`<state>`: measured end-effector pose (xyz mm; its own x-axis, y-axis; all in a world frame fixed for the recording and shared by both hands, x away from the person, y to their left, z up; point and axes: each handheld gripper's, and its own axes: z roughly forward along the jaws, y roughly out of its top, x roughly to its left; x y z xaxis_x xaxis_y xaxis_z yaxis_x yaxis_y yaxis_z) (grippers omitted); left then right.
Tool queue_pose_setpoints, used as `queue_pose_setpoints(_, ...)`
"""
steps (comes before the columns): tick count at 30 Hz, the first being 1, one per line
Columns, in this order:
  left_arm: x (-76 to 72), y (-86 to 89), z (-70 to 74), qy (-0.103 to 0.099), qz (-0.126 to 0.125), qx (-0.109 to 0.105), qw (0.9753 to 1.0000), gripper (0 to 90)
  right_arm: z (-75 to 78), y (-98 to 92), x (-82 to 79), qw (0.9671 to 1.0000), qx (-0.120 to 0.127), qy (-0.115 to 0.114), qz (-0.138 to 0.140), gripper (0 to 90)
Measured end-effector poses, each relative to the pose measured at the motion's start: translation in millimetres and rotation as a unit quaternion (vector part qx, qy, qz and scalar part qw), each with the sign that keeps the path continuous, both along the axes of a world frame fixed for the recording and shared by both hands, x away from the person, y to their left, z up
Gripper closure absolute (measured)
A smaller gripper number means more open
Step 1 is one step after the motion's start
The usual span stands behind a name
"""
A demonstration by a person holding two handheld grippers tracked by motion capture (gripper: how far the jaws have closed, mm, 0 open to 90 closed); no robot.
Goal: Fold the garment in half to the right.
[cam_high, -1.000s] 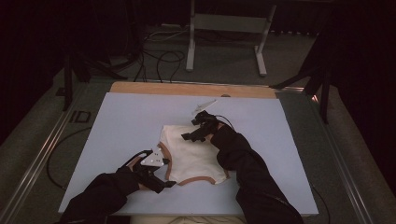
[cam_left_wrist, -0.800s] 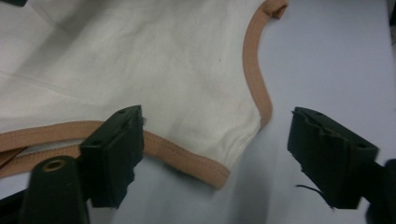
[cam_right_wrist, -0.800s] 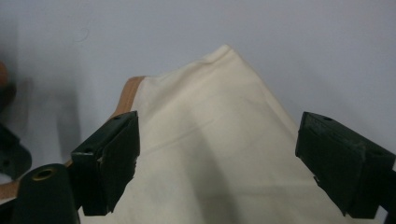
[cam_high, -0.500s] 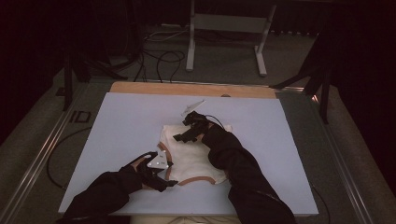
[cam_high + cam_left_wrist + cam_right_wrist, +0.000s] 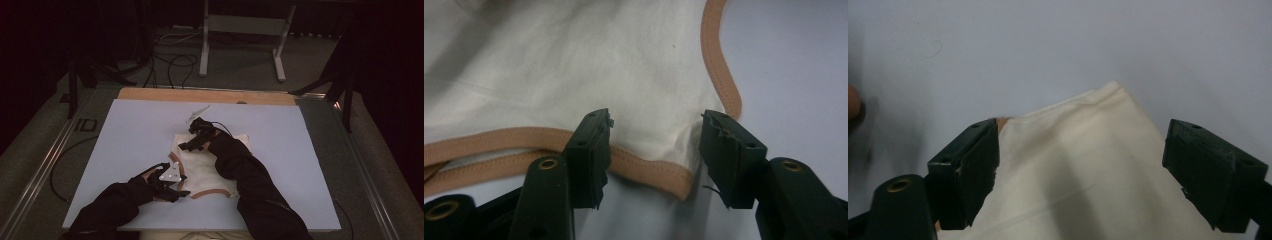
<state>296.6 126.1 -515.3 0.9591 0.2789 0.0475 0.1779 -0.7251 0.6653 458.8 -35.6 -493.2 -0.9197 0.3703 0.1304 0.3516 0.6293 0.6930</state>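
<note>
Pale blue table (image 5: 130,135), cream garment (image 5: 205,170), left claw (image 5: 655,145) and right claw (image 5: 1080,165) gaping, empty.

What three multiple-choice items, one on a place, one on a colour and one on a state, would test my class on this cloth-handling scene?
1. Where does the cream garment lie?
A. On the pale blue table top
B. On the floor
C. Over the metal stand

2. What colour is the garment's edge trim?
A. Green
B. Tan
C. Black

3. How do the left tool and right tool stand?
A. Both shut on cloth
B. One open, one shut
C. Both open, cloth between the jaws

Answers:
1 A, the high view shows it flat on the table top.
2 B, the left gripper view shows a tan band.
3 C, each gripper view shows a wide gap between the jaws.
</note>
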Motion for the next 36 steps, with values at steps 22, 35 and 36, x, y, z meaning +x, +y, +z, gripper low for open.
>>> queue_pose_setpoints(22, 8.0, -11.7, -2.5, -0.002, 0.008, -0.012, 0.9999, 86.2, -5.1, 21.8, 10.4, 1.0000, -0.004, -0.006, -0.001, 14.0)
queue_pose_setpoints(35, 10.7, -12.1, -0.9, 0.002, -0.003, -0.004, 1.0000, 87.9, -12.1, 41.0, 21.7, 0.9993, -0.037, 0.007, -0.005, 39.4)
queue_pose_setpoints(36, 10.4, -12.3, -0.9, 0.001, -0.003, -0.003, 1.0000, 87.9, -13.4, 41.9, 22.1, 0.9991, -0.042, 0.005, -0.008, 40.3)
